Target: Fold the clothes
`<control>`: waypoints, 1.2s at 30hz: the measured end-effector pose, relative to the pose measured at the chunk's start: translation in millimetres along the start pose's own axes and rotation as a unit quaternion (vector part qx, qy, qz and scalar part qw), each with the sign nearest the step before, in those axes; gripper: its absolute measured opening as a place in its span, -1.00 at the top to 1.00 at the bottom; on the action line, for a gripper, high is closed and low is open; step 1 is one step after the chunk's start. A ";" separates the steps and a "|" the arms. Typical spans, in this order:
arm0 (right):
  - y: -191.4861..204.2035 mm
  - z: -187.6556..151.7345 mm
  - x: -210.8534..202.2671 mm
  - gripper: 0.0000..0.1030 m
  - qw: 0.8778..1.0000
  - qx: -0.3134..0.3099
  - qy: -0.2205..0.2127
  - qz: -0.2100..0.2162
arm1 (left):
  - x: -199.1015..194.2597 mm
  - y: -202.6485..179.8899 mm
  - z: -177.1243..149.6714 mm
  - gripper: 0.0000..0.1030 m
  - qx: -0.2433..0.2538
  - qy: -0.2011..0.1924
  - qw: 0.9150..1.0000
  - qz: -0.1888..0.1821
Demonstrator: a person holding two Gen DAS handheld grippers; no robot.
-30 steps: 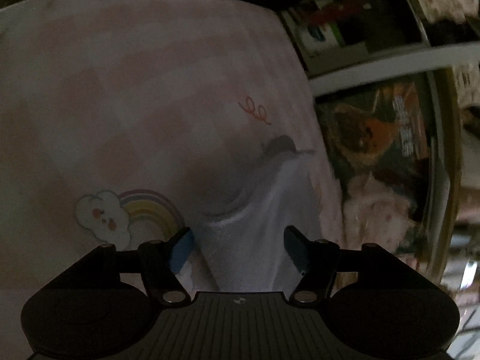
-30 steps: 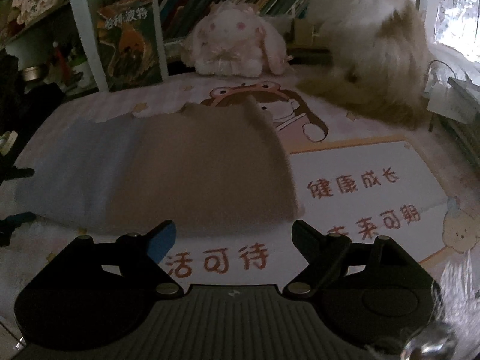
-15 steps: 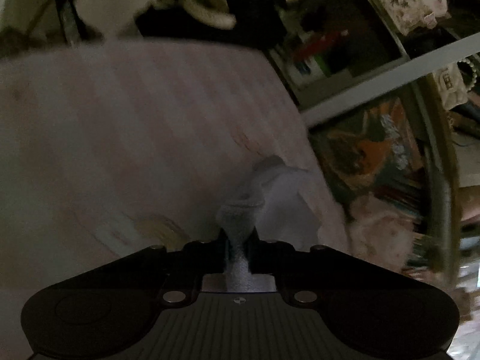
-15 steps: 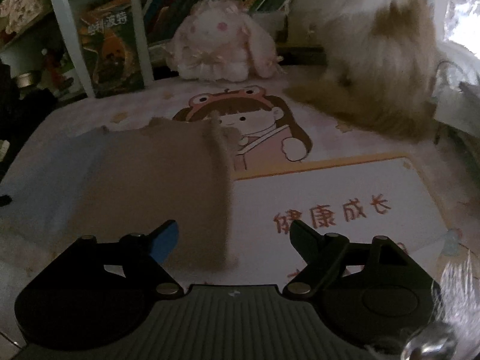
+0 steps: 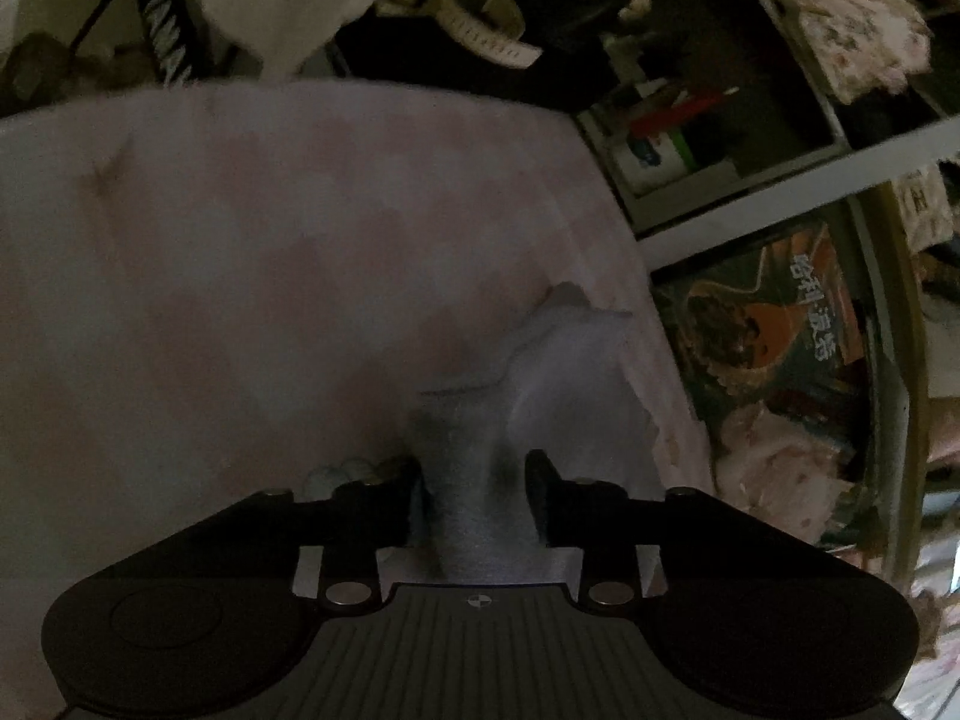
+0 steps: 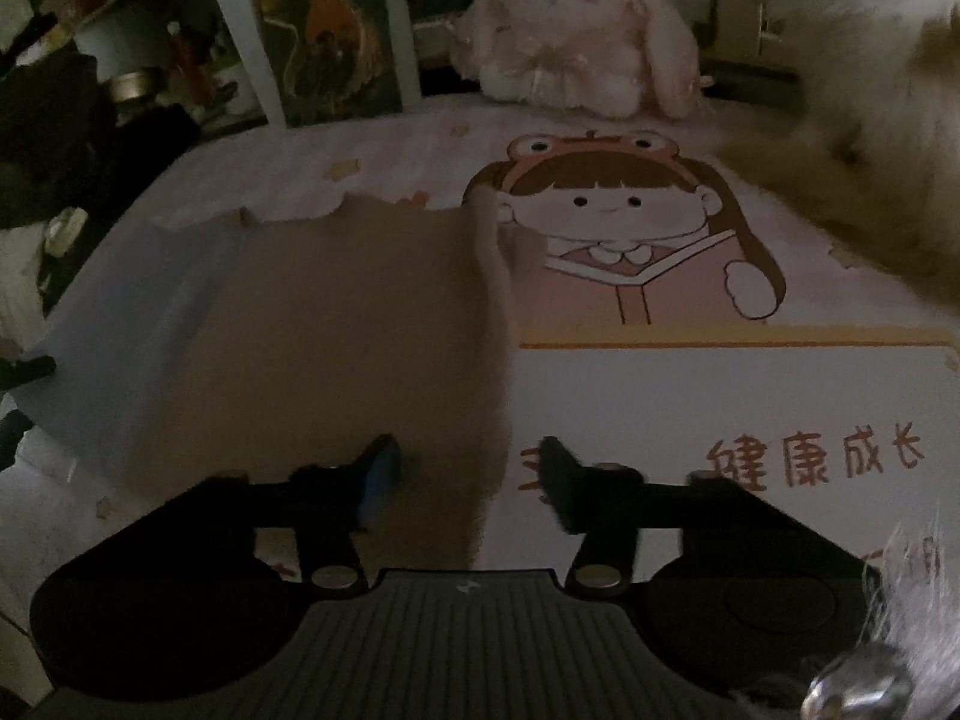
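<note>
Your left gripper (image 5: 474, 492) has just part-opened around bunched pale-blue fleece cloth (image 5: 480, 468); your right gripper (image 6: 468, 474), closing, straddles the tan fleece garment's (image 6: 360, 330) edge, beside "健康成长" on the pink cartoon-printed sheet (image 6: 720, 396).

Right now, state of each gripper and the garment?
left gripper: jaws just reopened; bunched pale cloth between them, grip unclear
right gripper: closing, jaws straddle the garment's edge, not clamped
brown garment: flat on the mat, right edge folded over

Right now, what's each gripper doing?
Left gripper: jaws just opening, pale cloth between them, not pinched.
Right gripper: jaws just closing, open over brown garment edge.
</note>
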State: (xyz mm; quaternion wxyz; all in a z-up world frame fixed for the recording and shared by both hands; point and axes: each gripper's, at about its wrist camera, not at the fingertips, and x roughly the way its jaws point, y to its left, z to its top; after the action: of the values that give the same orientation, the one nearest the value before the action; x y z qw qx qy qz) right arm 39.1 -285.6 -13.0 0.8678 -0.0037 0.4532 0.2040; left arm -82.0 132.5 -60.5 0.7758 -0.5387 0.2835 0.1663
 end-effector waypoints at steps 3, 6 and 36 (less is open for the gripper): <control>2.0 -0.7 4.0 0.29 1.000 0.001 0.005 0.005 | 4.2 1.5 1.2 0.43 -0.010 -0.003 1.000 -0.005; 3.3 -0.8 7.0 0.30 1.000 -0.004 0.007 0.005 | 7.3 1.4 2.3 0.63 -0.011 -0.008 1.000 -0.002; -28.2 7.4 16.9 0.30 0.992 -0.047 0.024 0.113 | -25.6 -232.8 -210.2 0.65 0.511 -0.008 0.858 -0.045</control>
State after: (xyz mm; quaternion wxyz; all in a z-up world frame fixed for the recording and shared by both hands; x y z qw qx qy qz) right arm 63.6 -304.1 -27.0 0.8269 0.0015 0.4610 0.3220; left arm -25.7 -146.6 73.5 0.9510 -0.0769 0.2978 -0.0323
